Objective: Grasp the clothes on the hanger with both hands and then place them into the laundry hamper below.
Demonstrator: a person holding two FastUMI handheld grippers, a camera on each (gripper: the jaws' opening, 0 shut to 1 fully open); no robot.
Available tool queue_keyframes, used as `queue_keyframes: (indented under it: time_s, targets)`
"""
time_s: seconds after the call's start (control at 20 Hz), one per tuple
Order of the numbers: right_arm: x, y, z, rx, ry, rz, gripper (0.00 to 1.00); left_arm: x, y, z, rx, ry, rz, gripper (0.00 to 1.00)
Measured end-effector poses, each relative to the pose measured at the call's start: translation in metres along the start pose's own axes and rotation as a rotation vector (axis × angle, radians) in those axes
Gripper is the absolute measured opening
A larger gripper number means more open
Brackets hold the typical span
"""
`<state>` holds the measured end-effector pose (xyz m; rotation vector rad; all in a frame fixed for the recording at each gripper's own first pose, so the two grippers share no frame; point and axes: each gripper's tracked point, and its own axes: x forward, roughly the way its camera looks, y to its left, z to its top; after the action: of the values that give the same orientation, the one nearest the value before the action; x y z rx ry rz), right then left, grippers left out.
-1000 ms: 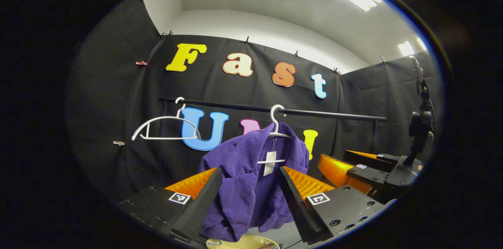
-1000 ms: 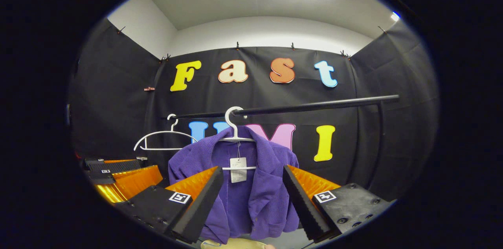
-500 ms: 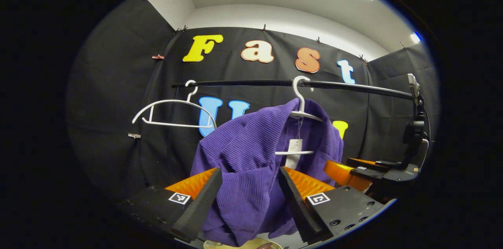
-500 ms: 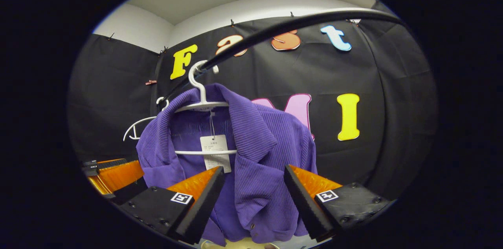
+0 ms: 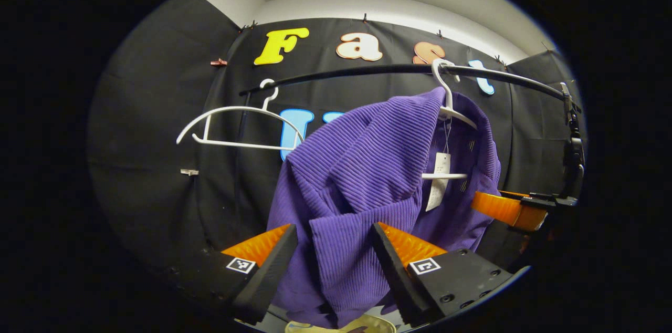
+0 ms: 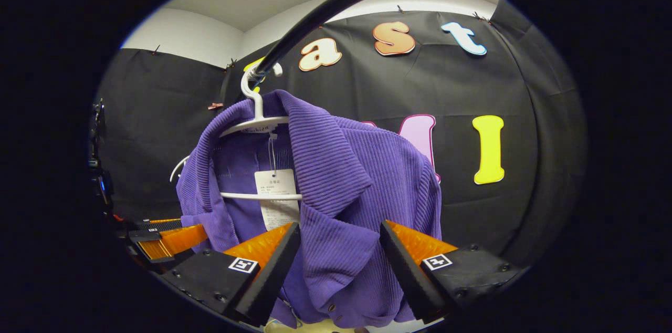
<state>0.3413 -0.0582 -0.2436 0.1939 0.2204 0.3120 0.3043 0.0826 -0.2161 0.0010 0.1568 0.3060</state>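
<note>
Ribbed purple jacket (image 5: 367, 175) hangs lengthwise from white plastic hanger (image 6: 257, 123), straight ahead between both tongs. Left gripper (image 5: 333, 259) and right gripper (image 6: 338, 259) gape, unclosed.

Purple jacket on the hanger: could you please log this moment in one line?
phase: reach | purple jacket on white hanger | left gripper open | right gripper open
</note>
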Motion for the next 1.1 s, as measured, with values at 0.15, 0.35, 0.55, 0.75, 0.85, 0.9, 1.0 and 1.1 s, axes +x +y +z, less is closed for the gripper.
queue_keyframes:
  time_s: [0.15, 0.35, 0.55, 0.75, 0.85, 0.9, 1.0, 1.1]
  targets:
    - [0.004, 0.005, -0.004, 0.027, 0.013, 0.019, 0.98, 0.005, -0.026, -0.003, -0.004, 0.008, -0.064, 0.9]
    - [0.011, 0.026, -0.011, 0.004, 0.022, 0.069, 0.98, 0.019, -0.039, -0.01, -0.001, 0.024, -0.097, 0.9]
    - [0.009, 0.035, -0.011, 0.017, 0.034, 0.099, 0.98, 0.031, -0.019, -0.008, -0.028, 0.023, -0.063, 0.9]
    - [0.016, 0.028, -0.013, 0.017, 0.045, 0.077, 0.98, 0.029, -0.037, -0.002, -0.038, 0.023, -0.071, 0.89]
    - [0.019, 0.031, -0.011, 0.036, 0.043, 0.082, 0.98, 0.031, -0.048, -0.004, -0.046, 0.028, -0.07, 0.89]
    - [0.021, 0.029, -0.011, 0.034, 0.04, 0.075, 0.98, 0.032, -0.05, -0.005, -0.049, 0.026, -0.058, 0.88]
    - [0.024, 0.027, -0.012, 0.018, 0.04, 0.062, 0.98, 0.041, -0.045, -0.001, -0.043, 0.009, -0.011, 0.89]
    - [0.028, 0.023, -0.011, 0.011, 0.037, 0.041, 0.98, 0.051, -0.035, 0.005, -0.065, -0.02, 0.053, 0.88]
